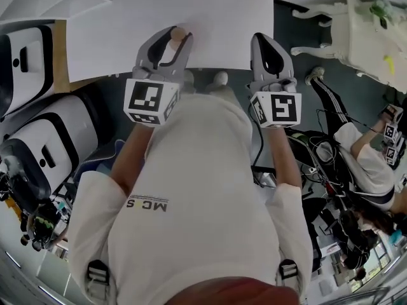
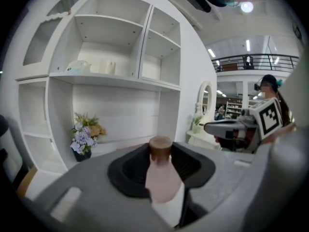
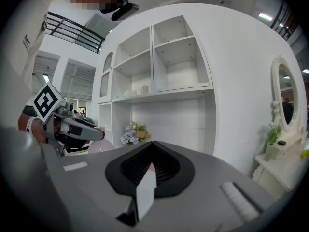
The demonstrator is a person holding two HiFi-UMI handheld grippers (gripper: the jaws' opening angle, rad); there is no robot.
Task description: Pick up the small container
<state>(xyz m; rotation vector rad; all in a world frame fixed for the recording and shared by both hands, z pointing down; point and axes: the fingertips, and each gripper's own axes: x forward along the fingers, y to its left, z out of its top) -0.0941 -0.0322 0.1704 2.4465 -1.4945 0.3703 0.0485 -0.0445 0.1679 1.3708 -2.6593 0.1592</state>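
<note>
Noting the small container (image 2: 162, 178) pinched upright in the left claw (image 1: 173, 38) over the near edge of the white desk (image 1: 127, 18), right claw (image 3: 150, 153) pressed together and empty, we advise steady pressure and a vertical lift.

Hand-held grippers: two, the left hand-held gripper (image 1: 170, 43) and the right hand-held gripper (image 1: 267, 43).
Marker cubes: two, a left marker cube (image 1: 151, 101) and a right marker cube (image 1: 276, 108).
Small container (image 2: 161, 173): one, pink with a brown cap.
Shelf unit (image 2: 116, 81): one, white.
Flower bunch (image 2: 84, 134): one, in the shelf unit's lower bay.
White wares (image 2: 77, 66): several on the shelf unit's upper-left board, exact count unclear.
Mirror (image 3: 285, 100): one, oval, right of the shelf unit.
Seated person (image 1: 369, 157): one.
</note>
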